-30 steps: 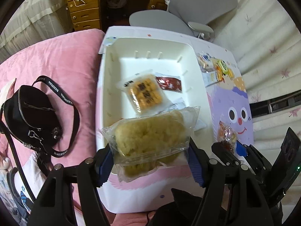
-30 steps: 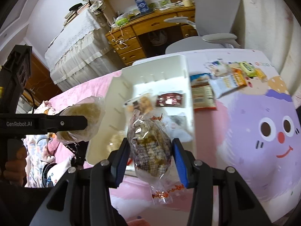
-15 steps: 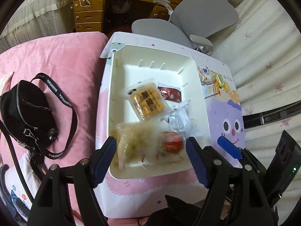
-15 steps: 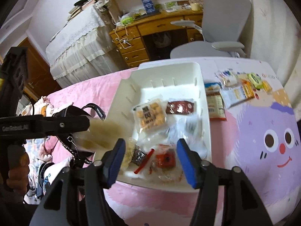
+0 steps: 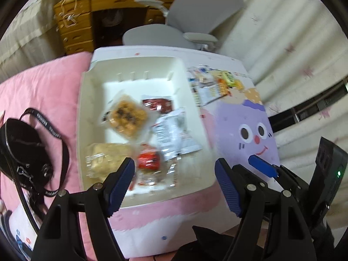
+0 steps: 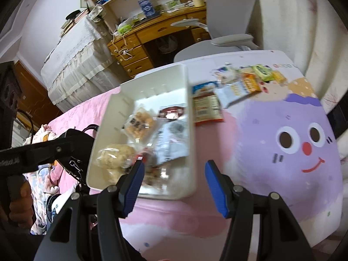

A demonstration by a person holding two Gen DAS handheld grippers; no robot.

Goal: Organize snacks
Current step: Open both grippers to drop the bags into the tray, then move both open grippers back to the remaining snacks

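Observation:
A white bin (image 5: 91,91) (image 6: 189,91) sits on the low table and holds several snack packs: a pale cake pack (image 5: 104,158) (image 6: 115,156), an orange biscuit pack (image 5: 126,117) (image 6: 140,121), a dark red pack (image 5: 157,104), a silver pack (image 5: 171,130) and a clear pack with a red label (image 5: 150,163). More snack packs (image 6: 239,87) (image 5: 215,84) lie on the table right of the bin. My left gripper (image 5: 174,184) is open and empty over the bin's near edge. My right gripper (image 6: 174,184) is open and empty by the bin's near right corner.
The table (image 6: 293,130) has a purple cartoon face. A black handbag (image 5: 19,148) lies on the pink bedding (image 5: 43,82) to the left. A grey office chair (image 6: 228,21) and a wooden desk (image 6: 152,37) stand behind the table. The right gripper's body (image 5: 315,184) shows in the left wrist view.
Both grippers opened and dropped their packs into the bin: the cake pack from the left, the clear red-label pack from the right. Both then swung a little to the right.

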